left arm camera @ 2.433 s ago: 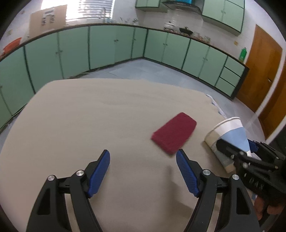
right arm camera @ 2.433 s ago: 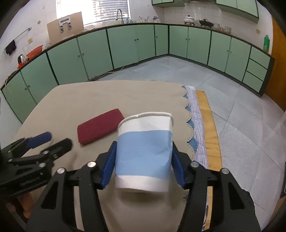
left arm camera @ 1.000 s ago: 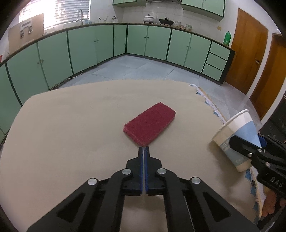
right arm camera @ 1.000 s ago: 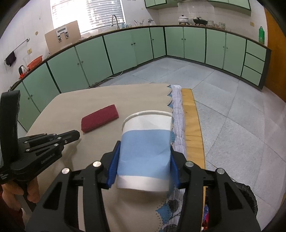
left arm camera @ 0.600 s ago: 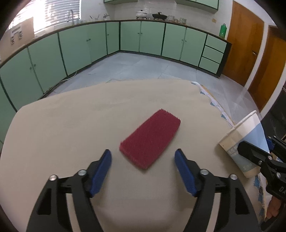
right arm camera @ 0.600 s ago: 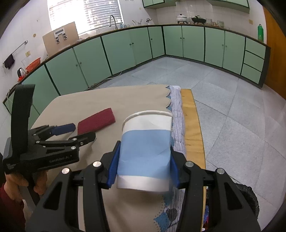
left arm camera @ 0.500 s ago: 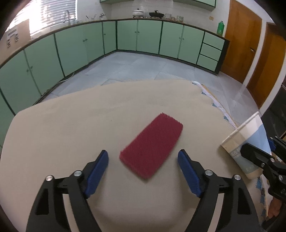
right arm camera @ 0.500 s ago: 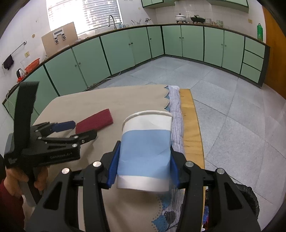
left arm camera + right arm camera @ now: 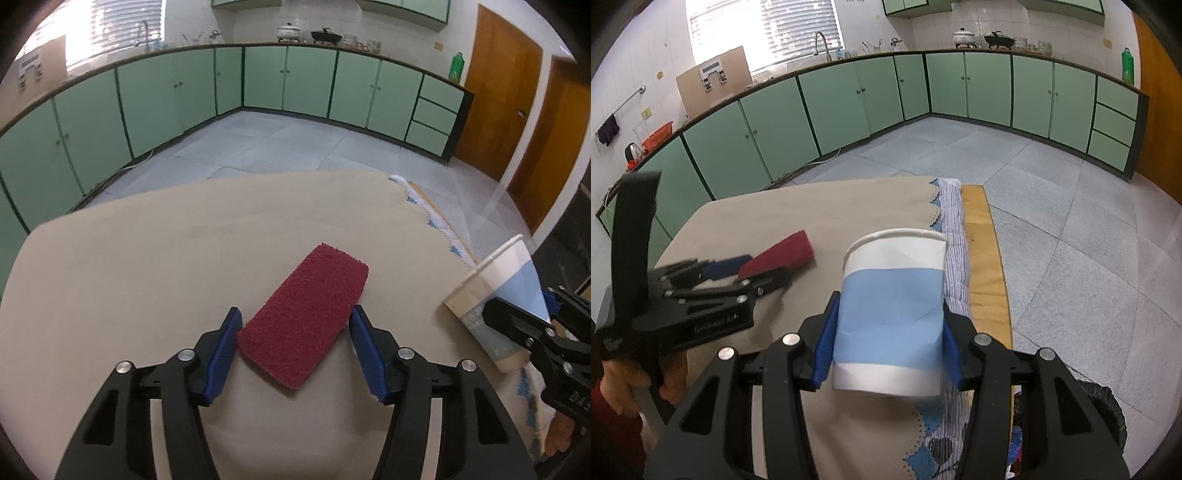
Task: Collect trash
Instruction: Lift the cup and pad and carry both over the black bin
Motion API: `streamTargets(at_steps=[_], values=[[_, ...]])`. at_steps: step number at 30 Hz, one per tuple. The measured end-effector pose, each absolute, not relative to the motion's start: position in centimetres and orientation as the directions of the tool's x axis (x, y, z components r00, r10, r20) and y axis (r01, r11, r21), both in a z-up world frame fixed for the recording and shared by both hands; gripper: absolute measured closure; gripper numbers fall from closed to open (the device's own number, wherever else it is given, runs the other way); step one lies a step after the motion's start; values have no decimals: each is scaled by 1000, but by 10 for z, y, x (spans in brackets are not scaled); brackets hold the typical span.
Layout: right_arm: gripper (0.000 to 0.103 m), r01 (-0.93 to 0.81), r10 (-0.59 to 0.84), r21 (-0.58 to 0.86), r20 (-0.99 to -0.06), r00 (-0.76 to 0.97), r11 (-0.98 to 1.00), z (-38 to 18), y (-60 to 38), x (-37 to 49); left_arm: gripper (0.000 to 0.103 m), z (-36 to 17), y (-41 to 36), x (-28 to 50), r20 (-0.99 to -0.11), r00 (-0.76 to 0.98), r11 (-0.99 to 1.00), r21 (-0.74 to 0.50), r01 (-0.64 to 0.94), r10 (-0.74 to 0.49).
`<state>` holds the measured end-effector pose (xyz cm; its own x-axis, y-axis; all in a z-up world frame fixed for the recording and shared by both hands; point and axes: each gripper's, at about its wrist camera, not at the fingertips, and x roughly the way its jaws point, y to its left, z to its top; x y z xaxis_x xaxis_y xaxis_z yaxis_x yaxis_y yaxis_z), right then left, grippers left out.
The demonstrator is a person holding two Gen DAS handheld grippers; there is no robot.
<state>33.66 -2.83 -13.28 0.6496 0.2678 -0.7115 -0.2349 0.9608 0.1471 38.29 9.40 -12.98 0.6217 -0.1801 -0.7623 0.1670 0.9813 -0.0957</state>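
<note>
A coarse, matt, fibrous red scouring pad [image 9: 304, 319] is laid on smooth beige tablecloth [image 9: 147, 266]. A creased matt paper cup [image 9: 892, 314] is seen between blue, possibly rubbery, pads [image 9: 823, 345] on black matt plastic. A varnished wooden board [image 9: 988, 258] and satin green cabinets [image 9: 849, 99] are shown.
</note>
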Motion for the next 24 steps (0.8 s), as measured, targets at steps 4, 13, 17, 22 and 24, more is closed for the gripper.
streamTargets(at_steps=[4,13,17,22,24], values=[[57,-242,273,146,-704,656,959,-126,-30,330,44,-126,88,366,-755,638,987,-78,140,-150],[57,-260,283,139,-677,680,956,-103,-35,302,44,-105,87,335,-721,682,992,-95,78,-123],[57,-269,286,132,-665,690,954,-91,-39,285,44,-93,84,315,-705,698,992,-109,67,-125],[57,-280,296,130,-649,701,951,-75,-48,258,44,-79,81,289,-686,717,991,-113,66,-126],[57,-286,301,131,-641,706,949,-68,-52,245,44,-72,77,277,-678,725,992,-110,64,-122]])
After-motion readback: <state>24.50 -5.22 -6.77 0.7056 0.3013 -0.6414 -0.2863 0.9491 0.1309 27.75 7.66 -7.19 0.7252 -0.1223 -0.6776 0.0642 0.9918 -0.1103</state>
